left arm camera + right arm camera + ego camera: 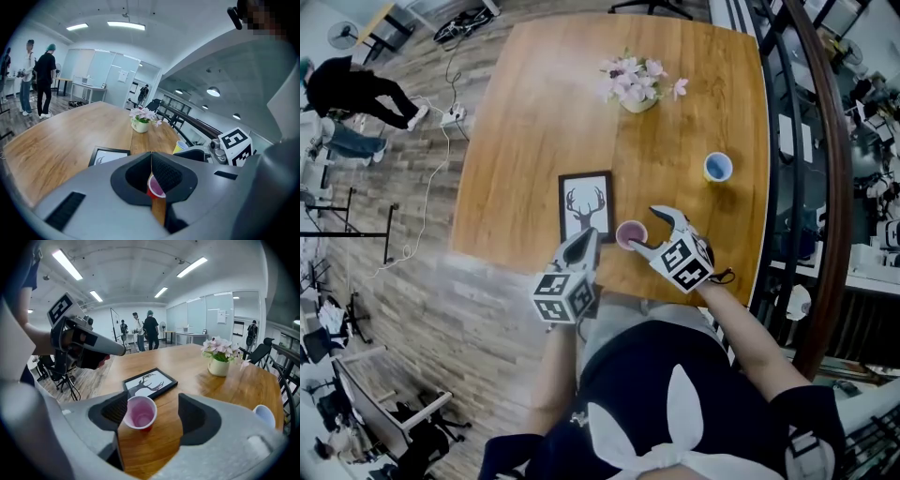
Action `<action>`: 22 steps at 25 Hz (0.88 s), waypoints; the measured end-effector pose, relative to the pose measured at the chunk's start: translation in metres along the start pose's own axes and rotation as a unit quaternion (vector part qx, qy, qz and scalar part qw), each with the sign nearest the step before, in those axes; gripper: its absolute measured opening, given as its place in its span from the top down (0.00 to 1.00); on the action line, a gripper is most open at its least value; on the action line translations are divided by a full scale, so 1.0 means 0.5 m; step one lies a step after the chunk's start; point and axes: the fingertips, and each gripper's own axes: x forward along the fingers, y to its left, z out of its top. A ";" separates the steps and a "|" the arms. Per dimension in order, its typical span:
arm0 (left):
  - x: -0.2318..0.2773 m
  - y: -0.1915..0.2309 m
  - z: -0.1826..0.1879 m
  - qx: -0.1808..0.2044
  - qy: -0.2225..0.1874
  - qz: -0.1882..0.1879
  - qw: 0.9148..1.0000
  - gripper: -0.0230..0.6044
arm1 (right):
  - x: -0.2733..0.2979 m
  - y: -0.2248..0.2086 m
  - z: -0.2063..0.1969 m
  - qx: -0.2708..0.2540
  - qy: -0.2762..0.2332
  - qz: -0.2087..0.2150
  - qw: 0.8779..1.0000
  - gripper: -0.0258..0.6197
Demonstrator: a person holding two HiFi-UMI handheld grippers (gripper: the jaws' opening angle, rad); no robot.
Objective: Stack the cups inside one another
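Right gripper (pixel 646 231) gapes open around the pink cup (pixel 630 234), lower middle; left gripper (pixel 584 241) beside it is clamped together, empty. Blue cup (pixel 718 167) sits right of centre.

Table (pixel 534 141) glossy varnished wood; cup (pixel 139 412) smooth plastic, slight sheen.

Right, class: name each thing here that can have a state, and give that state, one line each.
left gripper: shut, nothing between its jaws.
right gripper: open, jaws either side of the pink cup.
pink cup: upright, empty, not stacked.
yellow cup: upright, standing alone.
picture frame: lying flat, face up.
flower pot: upright.
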 end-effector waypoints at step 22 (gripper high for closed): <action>-0.014 0.051 -0.046 -0.025 0.017 0.003 1.000 0.93 | 0.094 0.066 -0.077 -0.040 0.083 0.020 0.996 0.40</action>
